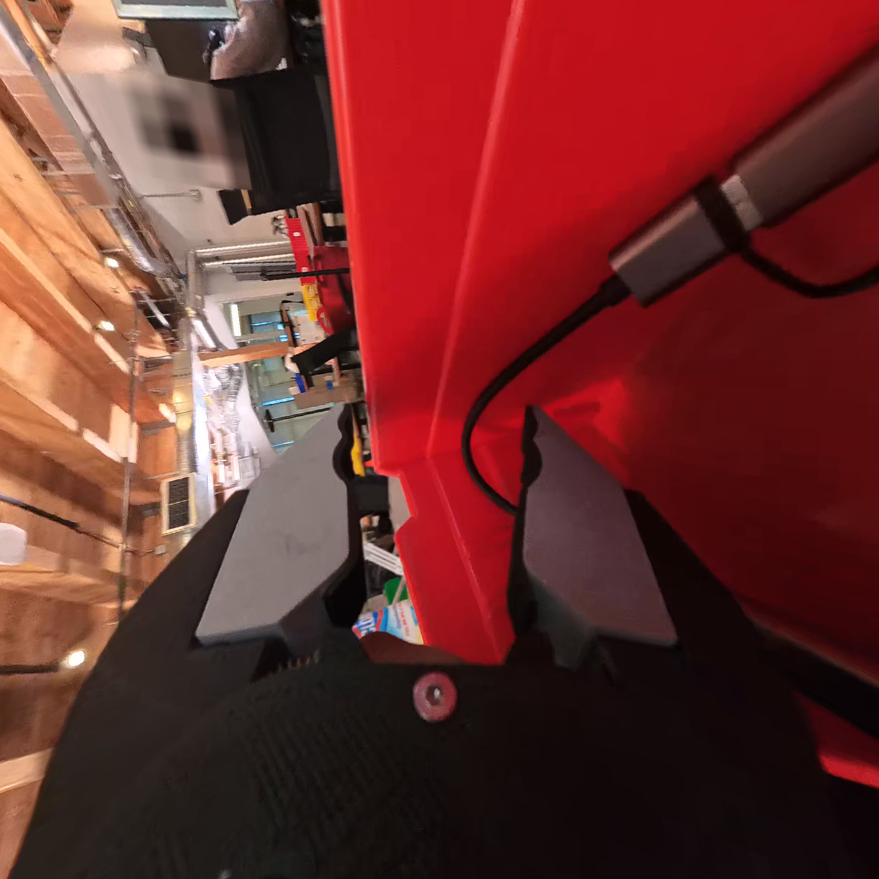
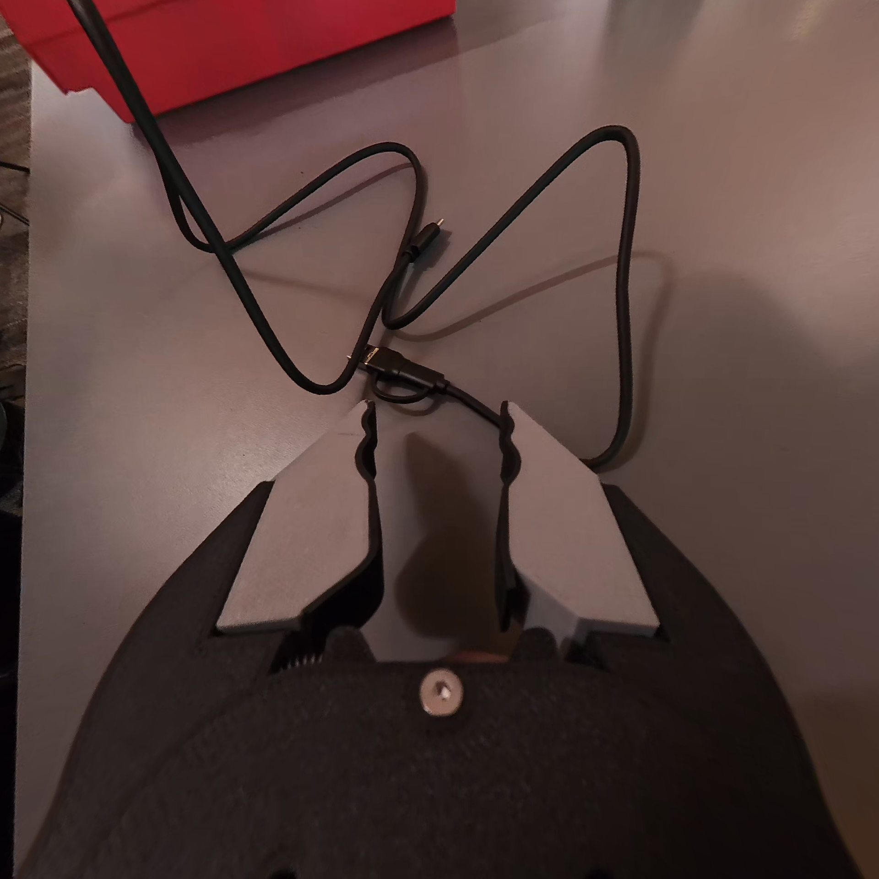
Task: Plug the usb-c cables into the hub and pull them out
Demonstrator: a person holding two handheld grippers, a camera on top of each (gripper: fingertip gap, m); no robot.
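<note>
In the left wrist view a grey hub (image 1: 808,157) lies inside a red bin (image 1: 618,428). A grey connector (image 1: 666,252) sits at the hub's end, and its black cable (image 1: 480,404) curves down behind my right finger. My left gripper (image 1: 437,418) is open, with the bin's wall between its fingers. In the right wrist view black USB-C cables (image 2: 628,285) lie looped on the grey table (image 2: 713,142). One plug (image 2: 430,235) lies free, and a multi-head connector (image 2: 395,368) lies just ahead of my right gripper (image 2: 437,406), which is open and empty.
The red bin (image 2: 238,47) stands at the table's far left in the right wrist view, and a thick black cable (image 2: 157,133) runs past it. The table's left edge (image 2: 26,333) is close by. A blurred workshop room shows behind in the left wrist view. Some 50 cm of space lies between my two pairs of fingers. Between my left fingertips and the grey connector (image 1: 666,252) there is roughly 8 cm.
</note>
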